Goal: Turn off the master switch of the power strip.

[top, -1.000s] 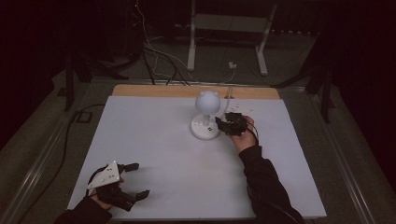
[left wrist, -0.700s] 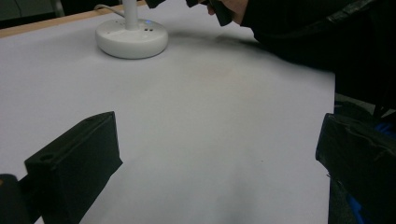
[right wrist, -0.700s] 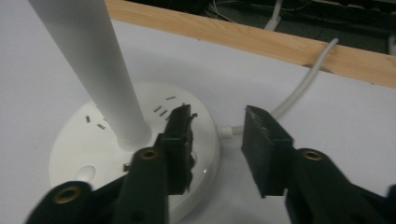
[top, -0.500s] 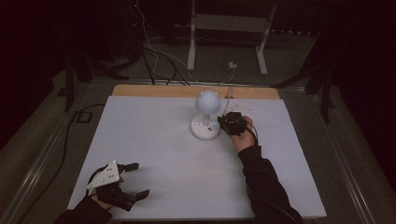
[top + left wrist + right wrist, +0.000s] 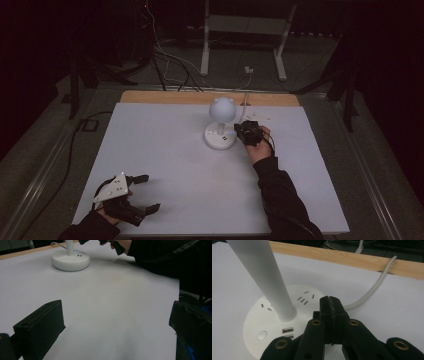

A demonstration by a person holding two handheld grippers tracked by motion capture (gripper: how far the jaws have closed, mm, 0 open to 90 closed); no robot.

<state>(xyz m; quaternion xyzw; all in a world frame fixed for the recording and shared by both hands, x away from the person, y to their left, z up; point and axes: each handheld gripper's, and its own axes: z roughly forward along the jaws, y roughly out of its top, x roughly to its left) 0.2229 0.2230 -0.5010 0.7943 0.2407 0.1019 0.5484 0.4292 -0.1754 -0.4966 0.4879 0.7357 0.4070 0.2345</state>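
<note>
white lamp base with unlabelled sockets, clenched empty right gripper above it, left gripper spread wide

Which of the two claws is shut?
The right claw, at the round white lamp base: its black jaws are pressed together with nothing between. The left claw, near the table's front-left corner, has its jaws spread wide.

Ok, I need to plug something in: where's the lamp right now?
High view: the lamp stands toward the table's far middle, its round base right beside the shut right gripper.
</note>
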